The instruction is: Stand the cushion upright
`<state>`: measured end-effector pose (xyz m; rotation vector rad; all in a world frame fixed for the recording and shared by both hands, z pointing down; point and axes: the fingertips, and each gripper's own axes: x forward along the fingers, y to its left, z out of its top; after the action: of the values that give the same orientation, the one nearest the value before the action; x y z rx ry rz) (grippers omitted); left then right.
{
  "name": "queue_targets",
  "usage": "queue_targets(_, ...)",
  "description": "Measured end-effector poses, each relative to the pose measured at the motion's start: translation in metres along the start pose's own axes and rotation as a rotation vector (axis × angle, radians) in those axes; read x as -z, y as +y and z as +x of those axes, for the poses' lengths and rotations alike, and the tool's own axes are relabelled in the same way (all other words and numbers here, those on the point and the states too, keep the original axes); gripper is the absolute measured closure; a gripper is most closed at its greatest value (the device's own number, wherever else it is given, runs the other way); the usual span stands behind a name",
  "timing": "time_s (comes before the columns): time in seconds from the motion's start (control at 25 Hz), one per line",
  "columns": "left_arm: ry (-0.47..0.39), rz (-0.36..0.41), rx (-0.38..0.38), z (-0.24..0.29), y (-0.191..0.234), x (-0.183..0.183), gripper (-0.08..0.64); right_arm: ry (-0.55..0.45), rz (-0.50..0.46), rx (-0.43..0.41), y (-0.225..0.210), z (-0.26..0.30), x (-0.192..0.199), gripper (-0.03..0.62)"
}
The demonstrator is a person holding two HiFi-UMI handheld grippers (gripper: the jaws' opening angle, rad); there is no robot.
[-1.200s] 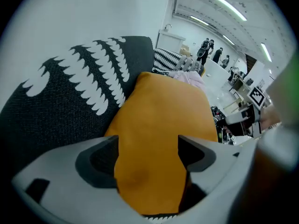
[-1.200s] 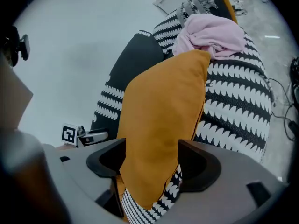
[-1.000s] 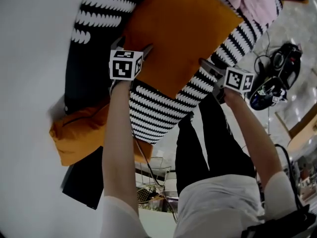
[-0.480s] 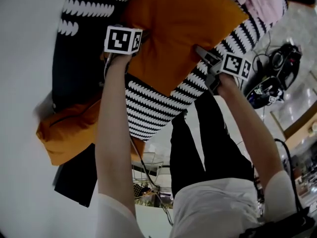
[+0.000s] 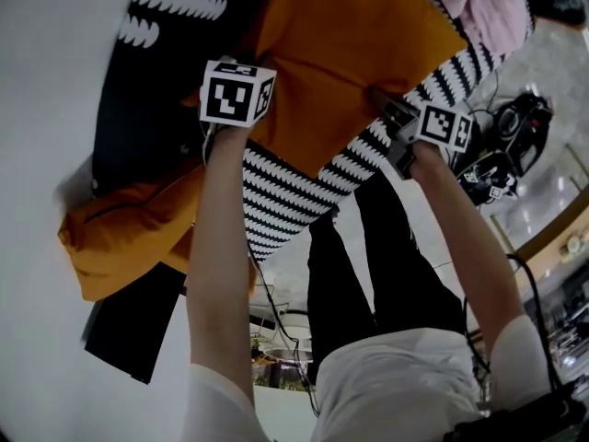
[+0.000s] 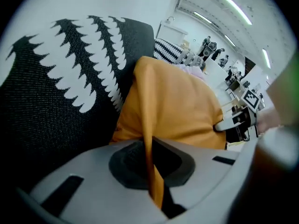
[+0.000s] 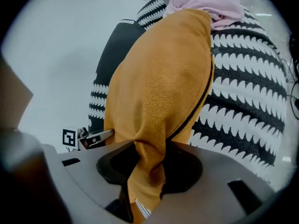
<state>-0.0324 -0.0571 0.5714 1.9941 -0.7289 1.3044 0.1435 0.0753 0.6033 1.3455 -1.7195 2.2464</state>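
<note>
To tip the orange cushion (image 5: 354, 58), which lay on striped pillows (image 5: 294, 201) at the frame's upper middle, we had just closed the left tongs (image 6: 150, 164) flat on its edge and the right tongs (image 7: 148, 171) on a bunched corner.

Perhaps a lab: strip lights (image 6: 238, 6), cabled gear (image 5: 520, 122).

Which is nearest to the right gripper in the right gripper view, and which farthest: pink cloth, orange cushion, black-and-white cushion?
1. orange cushion: its corner is in the right gripper, whose jaws have just been closing on it.
2. black-and-white cushion: beside it, at the right.
3. pink cloth: far end, at the top.
</note>
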Motion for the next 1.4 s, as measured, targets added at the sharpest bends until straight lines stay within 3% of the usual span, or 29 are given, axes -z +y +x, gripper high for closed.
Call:
queue_targets(0.2, -0.056, 0.008, -0.034, -0.021, -0.012, 0.004, 0.552, -0.007, -0.063, 0.009, 0.007, -0.013, 0.0, 0.442)
queue_targets(0.44, -0.204, -0.122, -0.104, -0.074, -0.027, 0.024, 0.551, 0.005, -0.182, -0.031, 0.034, -0.033, 0.009, 0.44)
queue_targets(0.68, -0.294, -0.103, -0.251, -0.141, -0.038, 0.041, 0.551, 0.024, -0.36, -0.102, 0.083, -0.05, 0.017, 0.441)
queue_targets(0.92, -0.428, -0.172, -0.355, -0.172, -0.046, 0.045, 0.551, 0.01, -0.563, -0.167, 0.115, -0.059, 0.0, 0.441)
queue_targets(1.2, -0.584, -0.291, -0.497, -0.219, -0.048, 0.084, 0.551, 0.075, -0.817, -0.228, 0.165, -0.054, 0.013, 0.442)
queue_targets(1.4, -0.653, -0.337, -0.545, -0.231, -0.055, 0.107, 0.551, 0.113, -0.975, -0.244, 0.187, -0.045, 0.016, 0.443)
